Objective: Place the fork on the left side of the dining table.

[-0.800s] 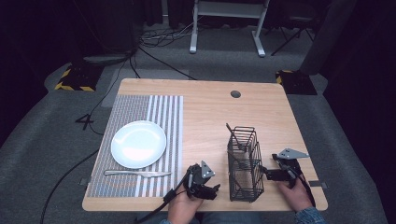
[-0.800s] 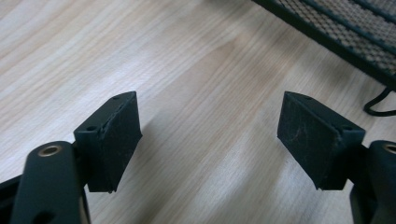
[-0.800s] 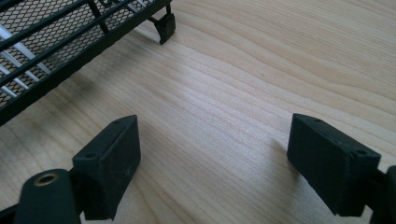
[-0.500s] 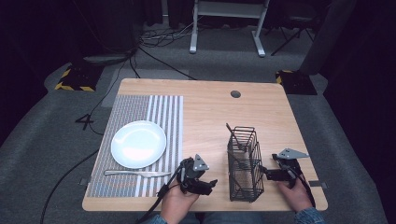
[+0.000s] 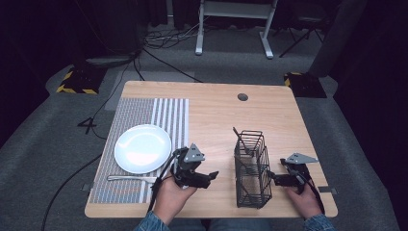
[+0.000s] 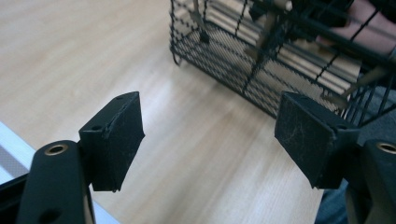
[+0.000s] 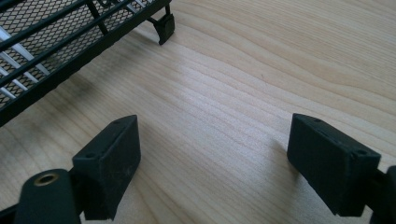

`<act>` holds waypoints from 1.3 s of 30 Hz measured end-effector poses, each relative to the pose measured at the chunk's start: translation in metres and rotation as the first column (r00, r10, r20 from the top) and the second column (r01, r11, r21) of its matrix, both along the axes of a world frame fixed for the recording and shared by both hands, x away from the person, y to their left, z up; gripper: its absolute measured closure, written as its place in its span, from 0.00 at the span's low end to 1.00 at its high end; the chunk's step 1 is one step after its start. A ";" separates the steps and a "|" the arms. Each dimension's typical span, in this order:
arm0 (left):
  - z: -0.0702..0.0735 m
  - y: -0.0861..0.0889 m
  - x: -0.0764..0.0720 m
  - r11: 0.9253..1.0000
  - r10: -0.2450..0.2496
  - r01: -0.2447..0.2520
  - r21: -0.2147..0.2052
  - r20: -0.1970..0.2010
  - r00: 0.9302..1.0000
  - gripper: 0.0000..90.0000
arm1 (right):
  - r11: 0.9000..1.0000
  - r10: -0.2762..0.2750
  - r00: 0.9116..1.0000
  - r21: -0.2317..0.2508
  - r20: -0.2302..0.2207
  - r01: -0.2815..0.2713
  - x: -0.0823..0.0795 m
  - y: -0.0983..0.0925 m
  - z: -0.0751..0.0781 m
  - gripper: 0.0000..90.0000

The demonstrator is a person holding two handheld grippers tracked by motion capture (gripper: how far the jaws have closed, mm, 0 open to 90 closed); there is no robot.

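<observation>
A black wire basket [image 5: 251, 168] stands on the wooden table [image 5: 211, 110] near its front edge, with cutlery upright inside. My left gripper [image 5: 213, 174] hovers just left of the basket [image 6: 261, 56], jaws wide open and empty, pointing toward it. On the basket's right, my right gripper [image 5: 273, 179] rests low over the tabletop, also open with nothing between its pads; the basket's corner foot [image 7: 164, 25] lies ahead of it. A white plate [image 5: 143, 147] sits on a striped placemat [image 5: 144, 144] at the left, with a piece of silver cutlery [image 5: 131, 178] lying below it.
The table has a round cable hole [image 5: 242, 96] near its far edge. Behind the table stand a white desk frame [image 5: 235, 24] and floor cables [image 5: 159, 43]. Bare wood lies between the placemat and the basket.
My left gripper has drifted left and a little farther up the table, away from the basket. The right gripper has stayed where it was.
</observation>
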State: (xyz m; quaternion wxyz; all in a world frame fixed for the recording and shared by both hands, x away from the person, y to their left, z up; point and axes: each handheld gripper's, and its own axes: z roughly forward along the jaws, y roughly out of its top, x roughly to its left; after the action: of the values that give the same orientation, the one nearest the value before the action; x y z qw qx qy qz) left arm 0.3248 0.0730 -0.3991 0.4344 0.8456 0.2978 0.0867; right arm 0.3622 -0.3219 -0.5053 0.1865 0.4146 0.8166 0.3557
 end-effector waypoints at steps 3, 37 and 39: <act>0.015 0.006 0.005 0.999 0.009 -0.008 -0.040 0.022 1.000 0.28 | 1.000 -0.001 1.000 0.001 -0.001 0.001 0.000 0.000 0.000 0.19; 0.032 -0.053 0.079 0.991 0.024 -0.031 -0.131 -0.056 0.998 0.51 | 1.000 -0.005 1.000 0.000 0.000 0.005 0.000 0.000 0.000 0.19; 0.031 -0.056 0.082 0.991 0.025 -0.032 -0.130 -0.059 0.998 0.53 | 1.000 -0.005 1.000 0.000 0.000 0.005 0.000 0.000 0.000 0.19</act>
State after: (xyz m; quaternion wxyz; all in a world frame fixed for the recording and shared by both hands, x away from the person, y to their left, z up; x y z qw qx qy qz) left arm 0.4064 0.0169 -0.3676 0.4791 0.8130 0.3273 0.0487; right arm 0.3619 -0.3215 -0.5053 0.1875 0.4165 0.8156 0.3552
